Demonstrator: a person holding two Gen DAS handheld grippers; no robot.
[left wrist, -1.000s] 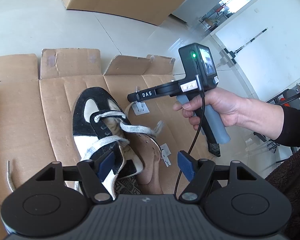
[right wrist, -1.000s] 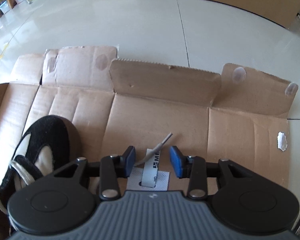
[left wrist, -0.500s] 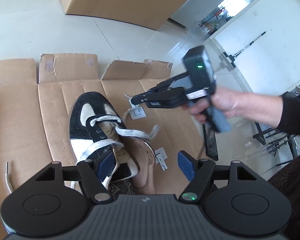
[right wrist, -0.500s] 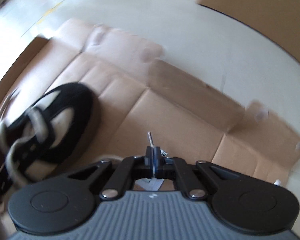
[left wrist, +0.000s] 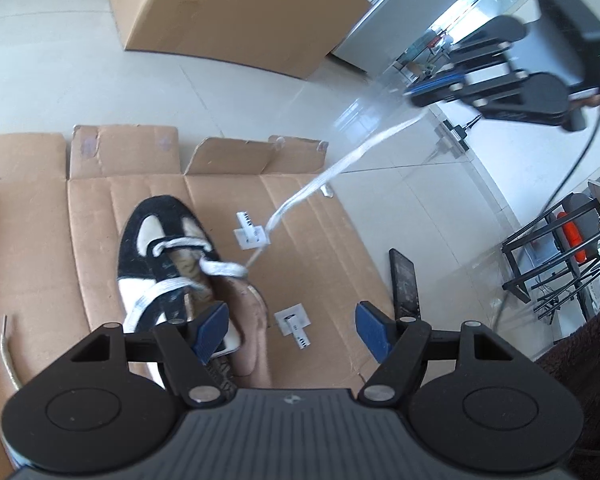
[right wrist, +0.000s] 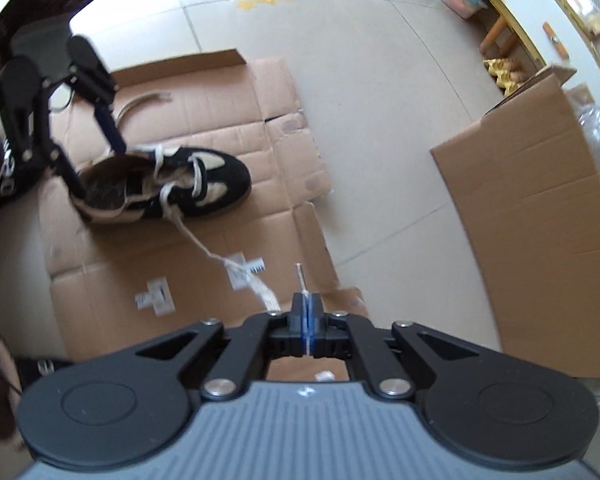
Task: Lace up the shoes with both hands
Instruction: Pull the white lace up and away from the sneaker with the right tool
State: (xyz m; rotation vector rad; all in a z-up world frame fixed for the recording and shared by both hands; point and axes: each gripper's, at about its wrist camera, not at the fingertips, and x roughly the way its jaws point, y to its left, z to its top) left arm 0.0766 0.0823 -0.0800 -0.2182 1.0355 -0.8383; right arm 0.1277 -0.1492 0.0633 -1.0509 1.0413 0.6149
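Shoe (left wrist: 168, 276) heel hidden by gaping left gripper (left wrist: 290, 330); right gripper (right wrist: 307, 314) apparently pinches lace (left wrist: 340, 168).

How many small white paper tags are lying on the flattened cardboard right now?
2. One white paper tag lies beside the black-and-cream shoe's toe end, under the taut white lace; the other white paper tag lies nearer the heel. More may be hidden behind the tools.

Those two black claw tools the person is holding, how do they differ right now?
The left gripper has its blue pads spread wide, one finger down in the shoe; the right gripper is pinched shut on the lace. The left sits low over the cardboard; the right is raised, stretching the lace taut. Both share the same black build.
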